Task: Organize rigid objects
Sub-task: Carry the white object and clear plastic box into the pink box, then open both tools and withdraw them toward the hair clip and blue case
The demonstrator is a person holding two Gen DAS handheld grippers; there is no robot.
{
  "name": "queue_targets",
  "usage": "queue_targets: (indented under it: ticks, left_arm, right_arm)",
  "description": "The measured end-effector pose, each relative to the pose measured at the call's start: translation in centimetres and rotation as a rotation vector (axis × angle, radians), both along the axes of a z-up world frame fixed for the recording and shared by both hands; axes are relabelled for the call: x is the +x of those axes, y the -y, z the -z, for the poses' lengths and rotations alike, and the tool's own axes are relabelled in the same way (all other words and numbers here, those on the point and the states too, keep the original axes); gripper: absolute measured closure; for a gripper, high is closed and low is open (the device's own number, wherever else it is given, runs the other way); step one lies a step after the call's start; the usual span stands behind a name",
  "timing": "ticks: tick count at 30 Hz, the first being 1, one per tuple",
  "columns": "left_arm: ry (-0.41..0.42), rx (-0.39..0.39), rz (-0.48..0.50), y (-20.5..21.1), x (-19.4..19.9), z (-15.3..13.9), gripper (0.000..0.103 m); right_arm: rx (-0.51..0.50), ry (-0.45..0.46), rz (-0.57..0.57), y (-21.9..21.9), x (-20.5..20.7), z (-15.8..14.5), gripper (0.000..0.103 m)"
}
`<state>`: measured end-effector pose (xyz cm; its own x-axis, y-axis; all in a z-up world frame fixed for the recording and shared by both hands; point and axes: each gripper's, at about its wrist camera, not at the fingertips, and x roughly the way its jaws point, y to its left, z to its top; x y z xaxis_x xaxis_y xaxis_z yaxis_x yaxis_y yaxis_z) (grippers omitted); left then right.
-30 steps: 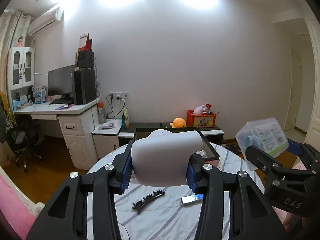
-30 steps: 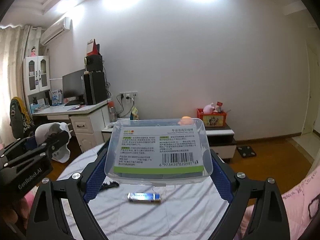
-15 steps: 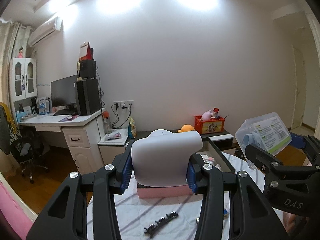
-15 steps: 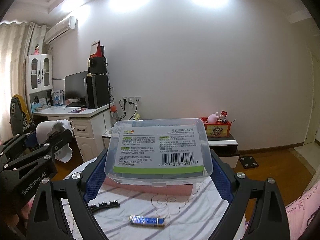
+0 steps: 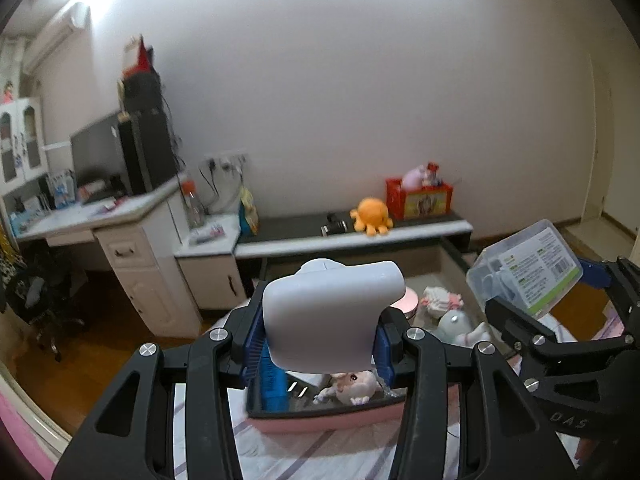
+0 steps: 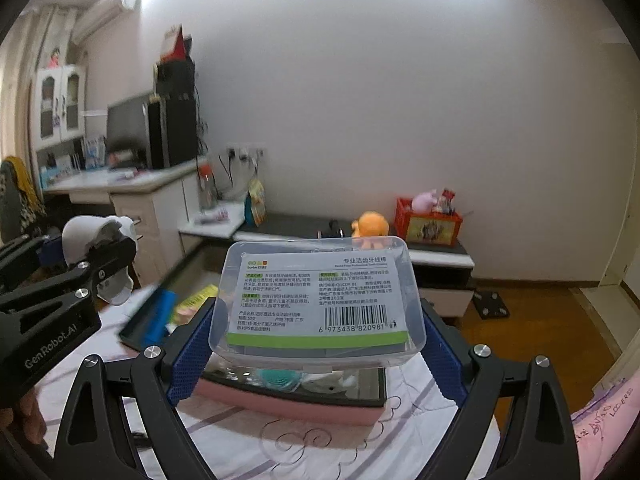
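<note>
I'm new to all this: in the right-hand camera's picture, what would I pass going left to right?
Grey object in the left gripper, blue item in the pink storage box, clear labelled box in the right gripper, red toy crate.

1. The desk point(image 6: 320, 444) in the foreground is covered by a white cloth with faint purple stripes and a looping thread-like pattern.
2. A pink-walled tray with a black rim point(image 6: 288, 400) sits directly on the cloth; in the left wrist view the same tray point(image 5: 324, 420) rests near the desk's far edge.
3. Inside the tray lie small toys, among them a doll point(image 5: 352, 388) and a blue block point(image 6: 160, 316).
4. Wooden floor point(image 6: 532, 320) surrounds the desk.
</note>
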<state>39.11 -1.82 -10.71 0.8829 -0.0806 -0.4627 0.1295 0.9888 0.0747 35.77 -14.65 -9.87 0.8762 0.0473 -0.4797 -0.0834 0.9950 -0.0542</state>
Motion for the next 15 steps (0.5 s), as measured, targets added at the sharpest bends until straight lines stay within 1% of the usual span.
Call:
queue_targets:
  ticks: [1,3,6,8,10,12,13,14,15]
  left_arm:
    - [-0.038,0.010,0.004,0.3,1.4,1.0,0.058]
    - [-0.062,0.040,-0.001,0.7,2.8,2.1,0.058]
    - [-0.100,0.051,0.007,1.4,4.6,3.8,0.057]
    - [-0.115,0.069,-0.012,1.6,5.6,4.7,0.057]
    - [-0.129,0.058,-0.013,1.5,6.2,5.1,0.057]
    - [-0.125,0.061,-0.024,1.4,6.7,5.3,0.056]
    - [-0.113,0.059,-0.027,1.3,6.6,5.2,0.052]
    - [-0.109,0.058,-0.034,1.2,6.5,5.0,0.049]
    - [-0.104,0.056,-0.041,0.9,6.4,4.8,0.042]
  right_arm:
    - [-0.002,-0.020,-0.001,0.0,0.9,0.4,0.010]
    - [-0.015,-0.063,-0.001,0.0,2.7,1.6,0.010]
    - [-0.026,-0.121,-0.015,-0.3,5.1,3.1,0.010]
    - [-0.027,-0.136,-0.017,-0.2,6.0,3.8,0.010]
    - [-0.030,-0.166,-0.024,-0.1,6.6,4.6,0.010]
    - [-0.017,-0.157,-0.030,0.1,6.7,4.8,0.008]
    - [-0.016,-0.156,-0.030,0.1,6.6,4.8,0.007]
    - [-0.012,-0.152,-0.034,0.1,6.5,4.8,0.005]
    - [-0.007,-0.145,-0.036,0.2,6.4,4.6,0.005]
